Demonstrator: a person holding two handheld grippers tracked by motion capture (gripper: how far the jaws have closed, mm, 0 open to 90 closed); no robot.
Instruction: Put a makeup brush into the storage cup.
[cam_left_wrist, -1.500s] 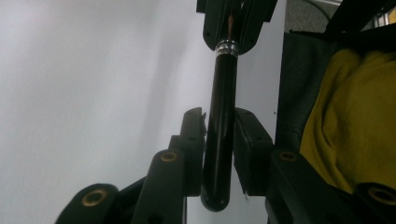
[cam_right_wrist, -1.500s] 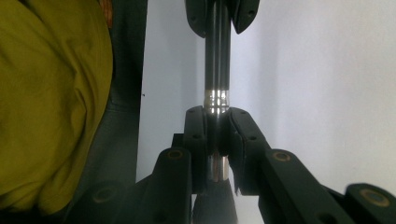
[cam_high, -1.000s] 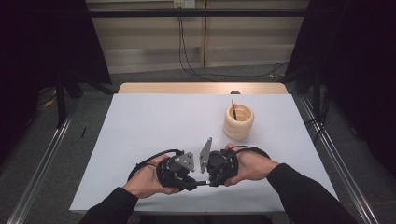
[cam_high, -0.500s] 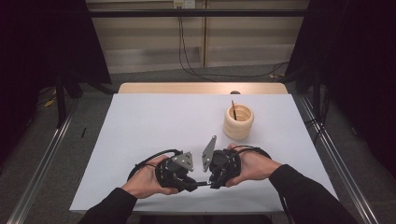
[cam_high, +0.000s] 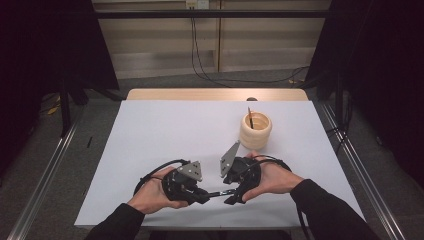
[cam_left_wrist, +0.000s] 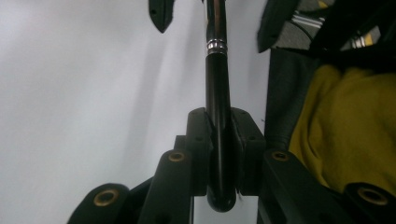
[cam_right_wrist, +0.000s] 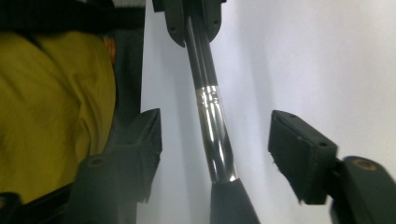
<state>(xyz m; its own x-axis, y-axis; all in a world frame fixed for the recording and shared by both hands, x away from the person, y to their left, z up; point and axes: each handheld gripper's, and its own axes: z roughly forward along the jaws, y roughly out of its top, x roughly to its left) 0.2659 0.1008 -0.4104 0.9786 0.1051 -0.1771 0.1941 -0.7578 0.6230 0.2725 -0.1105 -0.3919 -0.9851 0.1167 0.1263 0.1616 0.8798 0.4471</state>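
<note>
Two hand-held grippers meet low over the counter. My left hand-held gripper stays clamped on the black pen; my right hand-held gripper has just been opening around its shaft, pads clear. Withdraw straight, without nudging it.

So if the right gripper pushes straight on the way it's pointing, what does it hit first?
Most likely the left gripper, shut on the slim black pen with the silver band. The right gripper, whose jaws have just been opening, stands open around that pen.
</note>
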